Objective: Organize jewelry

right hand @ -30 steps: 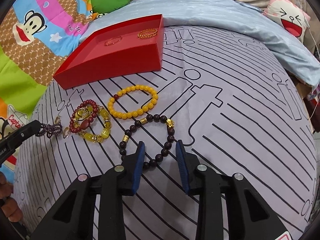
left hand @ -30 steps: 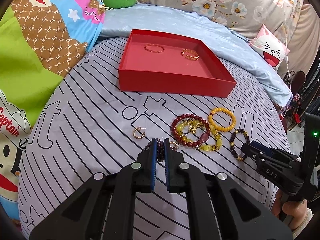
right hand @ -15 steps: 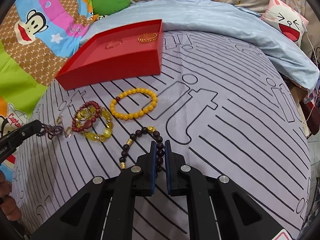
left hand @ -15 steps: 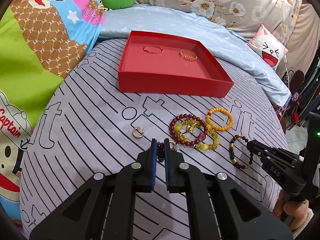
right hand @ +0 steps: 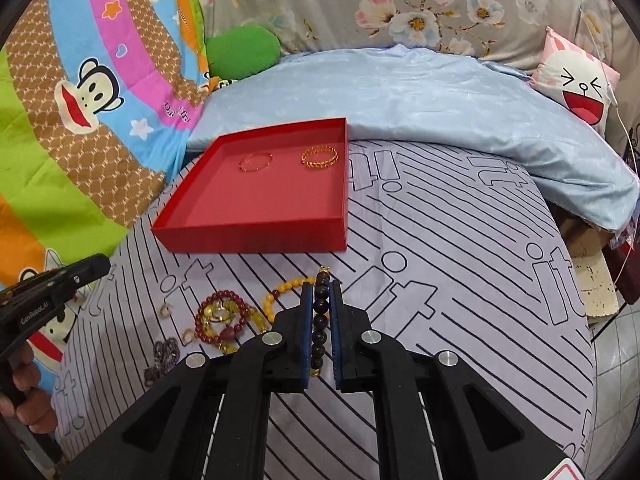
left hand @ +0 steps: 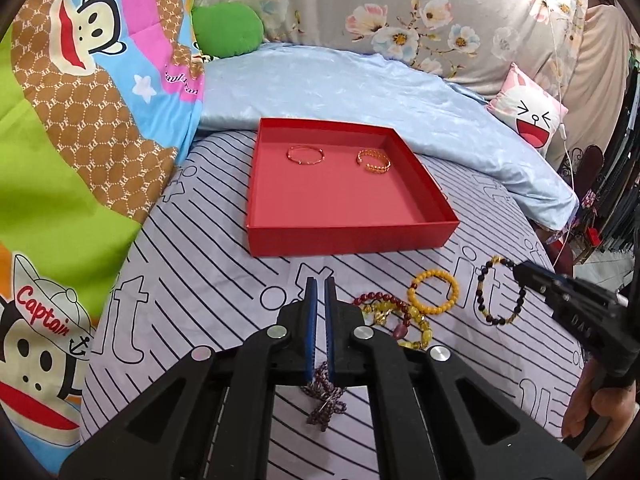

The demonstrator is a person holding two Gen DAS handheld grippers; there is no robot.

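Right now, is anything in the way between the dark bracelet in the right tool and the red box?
Nothing visible. Between the dark bracelet and the red box lies only bare striped sheet; the box's low front wall must be cleared.

You see two gold bangles [left hand: 338, 157] lying flat near the far edge of the red tray [left hand: 348, 240]. Your dark bead bracelet [right hand: 320, 318] and purple bracelet [left hand: 324, 394] hang clamped above the bedsheet; yellow [left hand: 433, 298] and red bracelets [left hand: 394, 320] lie there.
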